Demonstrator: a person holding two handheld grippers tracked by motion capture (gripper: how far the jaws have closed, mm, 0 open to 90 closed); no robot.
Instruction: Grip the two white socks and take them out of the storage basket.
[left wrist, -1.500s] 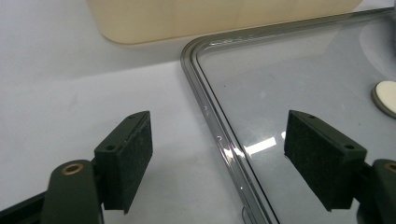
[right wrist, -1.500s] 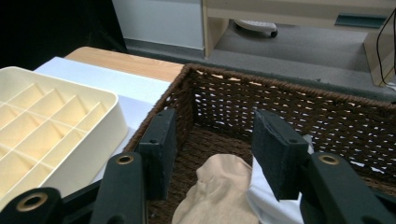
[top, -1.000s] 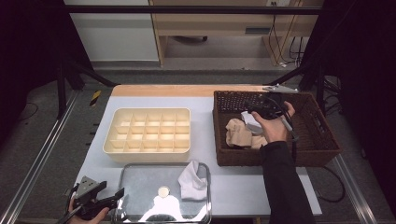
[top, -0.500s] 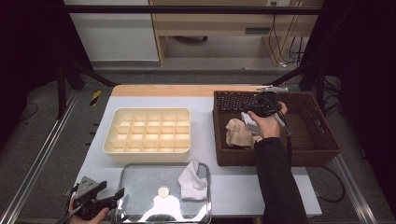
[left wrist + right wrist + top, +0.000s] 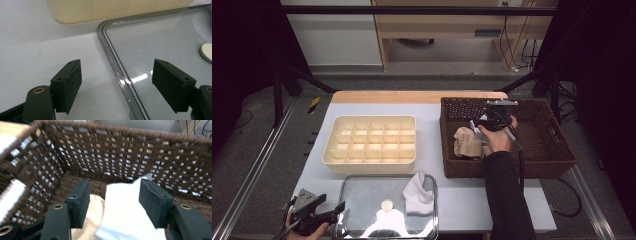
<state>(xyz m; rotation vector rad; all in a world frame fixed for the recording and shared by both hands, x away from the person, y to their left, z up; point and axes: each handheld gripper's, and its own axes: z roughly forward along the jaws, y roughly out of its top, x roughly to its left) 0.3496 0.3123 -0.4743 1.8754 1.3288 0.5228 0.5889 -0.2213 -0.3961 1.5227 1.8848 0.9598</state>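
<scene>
Both grippers are standing spread: the right gripper (image 5: 113,203) is reaching into the basket (image 5: 532,160) over a white cloth (image 5: 125,215); next, pinching it.

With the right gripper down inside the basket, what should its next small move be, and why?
Probably lower a little more and close on the white cloth. The right gripper has its jaws open with the cloth lying between and below them, not yet pinched, on top of a beige cloth in the brown wicker basket. The left gripper rests open by the clear tray.
</scene>
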